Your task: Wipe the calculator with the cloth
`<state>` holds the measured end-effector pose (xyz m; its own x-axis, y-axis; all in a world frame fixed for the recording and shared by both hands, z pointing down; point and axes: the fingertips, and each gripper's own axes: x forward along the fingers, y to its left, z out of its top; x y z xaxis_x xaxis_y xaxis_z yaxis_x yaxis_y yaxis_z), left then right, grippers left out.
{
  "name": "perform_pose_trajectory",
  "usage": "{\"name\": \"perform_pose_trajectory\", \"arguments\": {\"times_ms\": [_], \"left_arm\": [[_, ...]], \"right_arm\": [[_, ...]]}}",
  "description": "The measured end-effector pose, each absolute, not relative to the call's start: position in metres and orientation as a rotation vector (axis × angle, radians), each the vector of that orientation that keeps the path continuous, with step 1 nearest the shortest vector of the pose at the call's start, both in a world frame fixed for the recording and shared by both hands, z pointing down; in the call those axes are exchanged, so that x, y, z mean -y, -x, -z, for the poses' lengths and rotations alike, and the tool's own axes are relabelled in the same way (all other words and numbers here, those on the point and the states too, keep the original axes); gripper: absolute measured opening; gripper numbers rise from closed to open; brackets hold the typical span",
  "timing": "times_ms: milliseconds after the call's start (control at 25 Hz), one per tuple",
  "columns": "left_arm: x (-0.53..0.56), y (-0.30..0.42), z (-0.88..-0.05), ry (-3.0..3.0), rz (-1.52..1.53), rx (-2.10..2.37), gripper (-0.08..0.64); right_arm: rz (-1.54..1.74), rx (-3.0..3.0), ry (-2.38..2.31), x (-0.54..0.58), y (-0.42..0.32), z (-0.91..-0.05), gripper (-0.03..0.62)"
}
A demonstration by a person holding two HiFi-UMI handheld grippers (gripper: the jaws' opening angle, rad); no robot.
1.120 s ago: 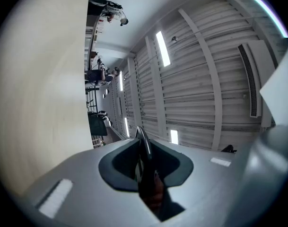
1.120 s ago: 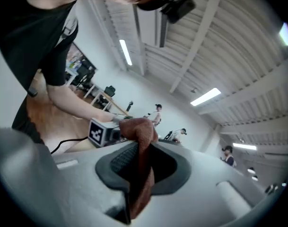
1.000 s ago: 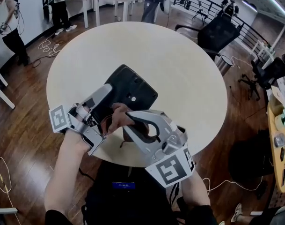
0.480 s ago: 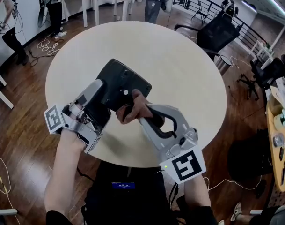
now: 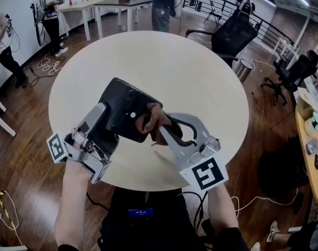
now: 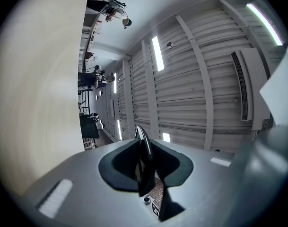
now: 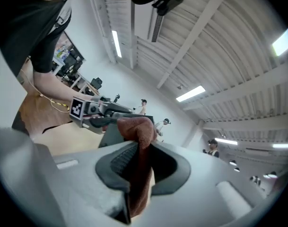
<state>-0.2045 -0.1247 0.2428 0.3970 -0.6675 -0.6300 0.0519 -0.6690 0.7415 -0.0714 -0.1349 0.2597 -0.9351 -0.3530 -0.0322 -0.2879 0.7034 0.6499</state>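
The only print in view is the black-and-white square marker on each gripper's cube, 1 at the near left (image 5: 57, 146) and 1 at the near right (image 5: 204, 174). A small patterned patch on the calculator, seen in the left gripper view, is too small to read.

Both bare forearms reach forward from the bottom of the head view. The left gripper (image 5: 106, 115) angles up and away from the person, and its 2 jaws are clamped on the calculator (image 5: 128, 109). In the left gripper view the calculator shows edge-on as a thin dark slab between the pads. It is held in the air above the near part of the round beige table (image 5: 200, 77), its dark back turned to the head camera. Its long axis runs from the near left up toward the table's middle.

The right gripper (image 5: 160, 132) comes in from the near right, roughly level. Its jaws pinch a reddish-brown cloth (image 5: 152, 120), which bunches beyond the tips and lies against the calculator's near right edge.
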Motion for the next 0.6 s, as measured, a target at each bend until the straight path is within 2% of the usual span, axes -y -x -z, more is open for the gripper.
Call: {"name": "perform_pose_trajectory", "arguments": {"times_ms": [240, 360, 480, 600], "left_arm": [[0.122, 0.21, -0.25, -1.98, 1.278, 0.549, 0.063], [0.125, 0.211, -0.256, -1.971, 1.268, 0.581, 0.063], [0.126, 0.205, -0.26, -1.963, 1.264, 0.57, 0.063], [0.126, 0.195, -0.258, -1.981, 1.238, 0.541, 0.063]], "right_arm": [[0.77, 2.919, -0.918, 0.173, 0.045, -0.235, 0.049], [0.814, 2.986, -0.67, 0.122, 0.074, -0.239, 0.049], [1.02, 2.846, -0.32, 0.065, 0.114, -0.265, 0.049], [1.136, 2.764, -0.266, 0.06, 0.124, -0.272, 0.049]]}}
